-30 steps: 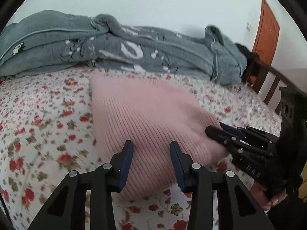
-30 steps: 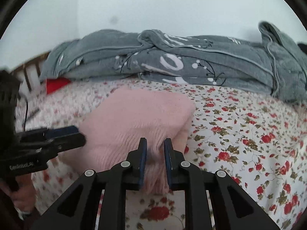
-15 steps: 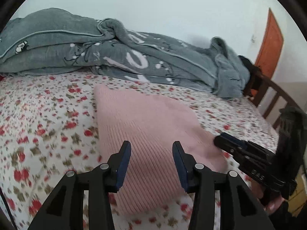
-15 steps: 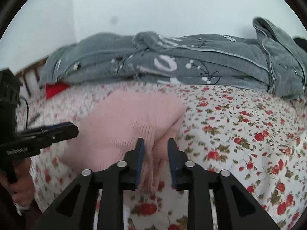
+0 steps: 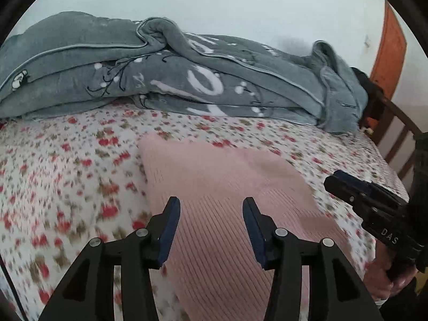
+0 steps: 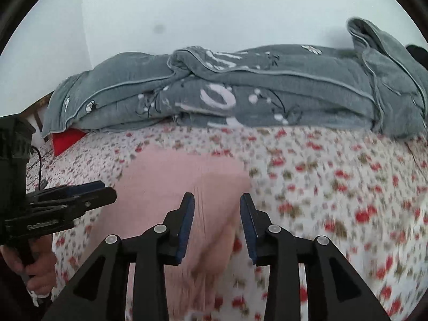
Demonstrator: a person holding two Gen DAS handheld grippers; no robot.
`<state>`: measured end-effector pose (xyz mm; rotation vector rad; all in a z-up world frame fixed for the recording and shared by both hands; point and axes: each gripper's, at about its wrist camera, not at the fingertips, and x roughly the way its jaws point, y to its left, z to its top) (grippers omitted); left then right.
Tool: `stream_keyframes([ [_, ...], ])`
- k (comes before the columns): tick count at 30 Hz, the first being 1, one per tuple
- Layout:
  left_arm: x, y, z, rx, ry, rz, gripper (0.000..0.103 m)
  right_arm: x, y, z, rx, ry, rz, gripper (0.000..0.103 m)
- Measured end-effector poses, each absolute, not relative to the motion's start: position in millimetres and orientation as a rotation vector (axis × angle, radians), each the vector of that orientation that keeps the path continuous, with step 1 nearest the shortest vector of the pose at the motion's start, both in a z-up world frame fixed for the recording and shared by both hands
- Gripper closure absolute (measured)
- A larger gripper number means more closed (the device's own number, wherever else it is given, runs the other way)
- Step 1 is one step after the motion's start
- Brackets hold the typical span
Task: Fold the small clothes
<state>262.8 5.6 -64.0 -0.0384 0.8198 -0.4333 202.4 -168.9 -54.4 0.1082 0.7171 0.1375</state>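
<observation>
A pink ribbed knit garment (image 5: 222, 195) lies folded flat on the floral bed sheet (image 5: 67, 165). My left gripper (image 5: 211, 208) is open and empty, raised above the garment's near end. My right gripper (image 6: 216, 206) is open and empty above the garment (image 6: 182, 182), near its right edge. Each gripper shows in the other's view: the right one at the right of the left wrist view (image 5: 369, 203), the left one at the left of the right wrist view (image 6: 67, 200).
A bulky grey blanket (image 5: 174, 80) lies heaped along the far side of the bed by the wall. A wooden bed rail (image 5: 396, 123) and an orange door (image 5: 388, 48) are at the right. A red item (image 6: 67, 139) lies at the far left.
My right gripper has opened and let go of the pink garment's edge. Both grippers have drawn back and up from the garment, which now lies flat.
</observation>
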Motion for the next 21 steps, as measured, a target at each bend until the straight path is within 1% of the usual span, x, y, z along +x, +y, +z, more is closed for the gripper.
stream_keyframes([
  [6,315,-7,-85,0.014,0.853,-0.394,0.057,262,-155,-77,0.074,0.774,0.173,0.068],
  [9,328,-14,-113,0.042,0.909,-0.363,0.057,279,-151,-108,0.038,0.844,0.158,0.068],
  [11,325,-15,-122,0.044,0.909,-0.351,0.057,284,-152,-127,0.039,0.878,0.144,0.068],
  [13,319,-17,-122,0.056,0.875,-0.342,0.057,282,-153,-125,0.046,0.860,0.150,0.068],
  [21,315,-22,-126,0.094,0.857,-0.312,0.056,280,-149,-132,0.023,0.850,0.136,0.068],
])
